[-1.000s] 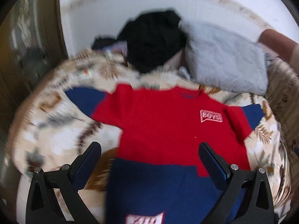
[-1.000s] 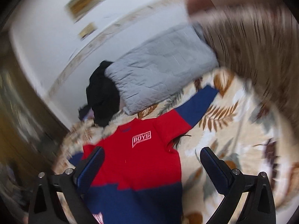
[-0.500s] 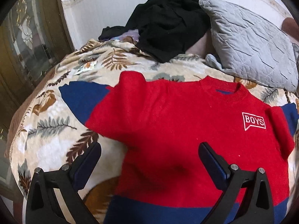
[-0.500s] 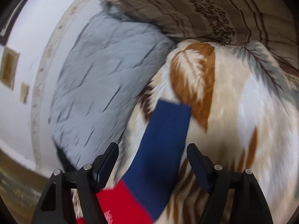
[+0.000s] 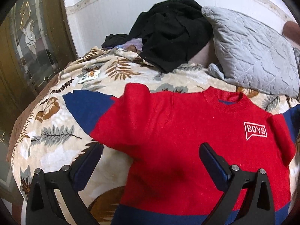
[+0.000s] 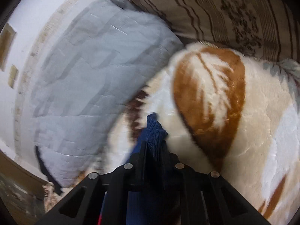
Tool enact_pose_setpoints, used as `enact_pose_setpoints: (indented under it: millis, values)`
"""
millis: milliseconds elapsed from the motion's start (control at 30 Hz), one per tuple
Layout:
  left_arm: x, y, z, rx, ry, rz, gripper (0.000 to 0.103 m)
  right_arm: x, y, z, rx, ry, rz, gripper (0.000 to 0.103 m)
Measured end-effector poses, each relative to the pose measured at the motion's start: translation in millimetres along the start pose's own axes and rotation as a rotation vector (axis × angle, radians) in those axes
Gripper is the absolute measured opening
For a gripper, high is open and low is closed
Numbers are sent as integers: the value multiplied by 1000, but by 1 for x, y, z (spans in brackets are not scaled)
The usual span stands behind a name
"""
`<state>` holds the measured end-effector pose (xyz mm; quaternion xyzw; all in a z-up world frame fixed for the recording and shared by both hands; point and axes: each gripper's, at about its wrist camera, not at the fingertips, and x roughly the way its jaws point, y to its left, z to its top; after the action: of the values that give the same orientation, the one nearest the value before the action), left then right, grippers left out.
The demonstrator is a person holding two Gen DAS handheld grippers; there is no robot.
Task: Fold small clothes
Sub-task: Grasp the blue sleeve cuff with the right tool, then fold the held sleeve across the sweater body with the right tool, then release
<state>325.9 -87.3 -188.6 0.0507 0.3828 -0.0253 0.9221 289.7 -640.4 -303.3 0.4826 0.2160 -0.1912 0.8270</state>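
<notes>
A red and navy child's sweater (image 5: 187, 131) with a white "BOYS" patch lies face up on the leaf-print blanket (image 5: 56, 131). Its left sleeve (image 5: 86, 108) stretches out flat, navy at the end. My left gripper (image 5: 150, 161) is open and empty, hovering over the sweater's lower left chest. My right gripper (image 6: 154, 146) is shut on the navy cuff (image 6: 154, 129) of the right sleeve, which bunches up between the jaws just above the blanket (image 6: 253, 131).
A grey quilted pillow (image 5: 253, 60) (image 6: 90, 84) lies behind the sweater. A heap of black clothes (image 5: 172, 31) lies at the back by the white wall. A brown patterned cushion (image 6: 234, 9) is at the right. A glass-panelled door (image 5: 28, 46) stands left of the bed.
My right gripper has closed on the navy cuff of the right sleeve; half a second ago it was open around it. My left gripper has held almost still over the sweater.
</notes>
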Motion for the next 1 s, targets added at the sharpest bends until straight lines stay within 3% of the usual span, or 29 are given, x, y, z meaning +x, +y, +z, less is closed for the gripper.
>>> enact_pose_setpoints:
  millis: [200,400,500,600,800,833,867,900,933,1000]
  values:
    - [-17,19,4,-23,-52,17,103,-57,76,-23,-89,-7,165,14]
    - [-27,60,2,-69,-98,104,103,-96,181,-84,-167,78,317,14]
    - [-26,89,-1,-102,-107,144,103,-97,230,-127,-177,139,393,14]
    - [-19,123,-6,-157,-68,169,103,-89,271,-174,-169,188,449,14]
    - [-8,170,-12,-259,-23,195,103,-42,313,-270,-154,340,488,18]
    - [-7,172,-13,-263,-16,195,103,-36,318,-284,-149,366,509,21]
    - [-7,173,-14,-264,-10,194,103,-30,322,-297,-148,402,529,40]
    - [-6,172,-15,-262,-6,187,103,-25,324,-308,-151,436,540,79]
    - [-4,169,-14,-257,-4,177,103,-24,324,-315,-142,459,547,91]
    - [-1,163,-12,-229,1,172,103,-30,321,-318,-120,448,581,94]
